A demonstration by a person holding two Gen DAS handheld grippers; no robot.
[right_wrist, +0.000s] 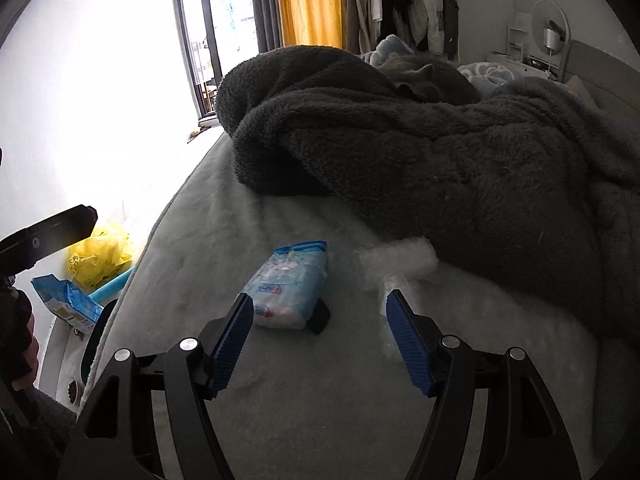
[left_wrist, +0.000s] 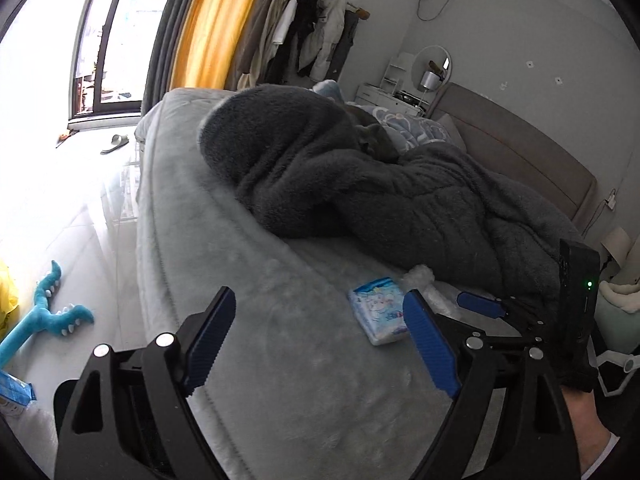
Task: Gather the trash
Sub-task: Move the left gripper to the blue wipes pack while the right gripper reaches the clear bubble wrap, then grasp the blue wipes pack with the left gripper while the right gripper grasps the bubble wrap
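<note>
Here both grippers, left gripper [left_wrist: 320, 344] and right gripper [right_wrist: 320, 344], hover with jaws released and empty near the tissue pack [right_wrist: 290, 284] on the bed [right_wrist: 304, 412], likely lining up a pickup.

Hard daylight pours through the window [left_wrist: 100, 40], blowing the floor [left_wrist: 60, 200] out to white (detail lost there). The dark blanket [right_wrist: 460, 160] stays dim; fisheye edges bend and blacken.
</note>
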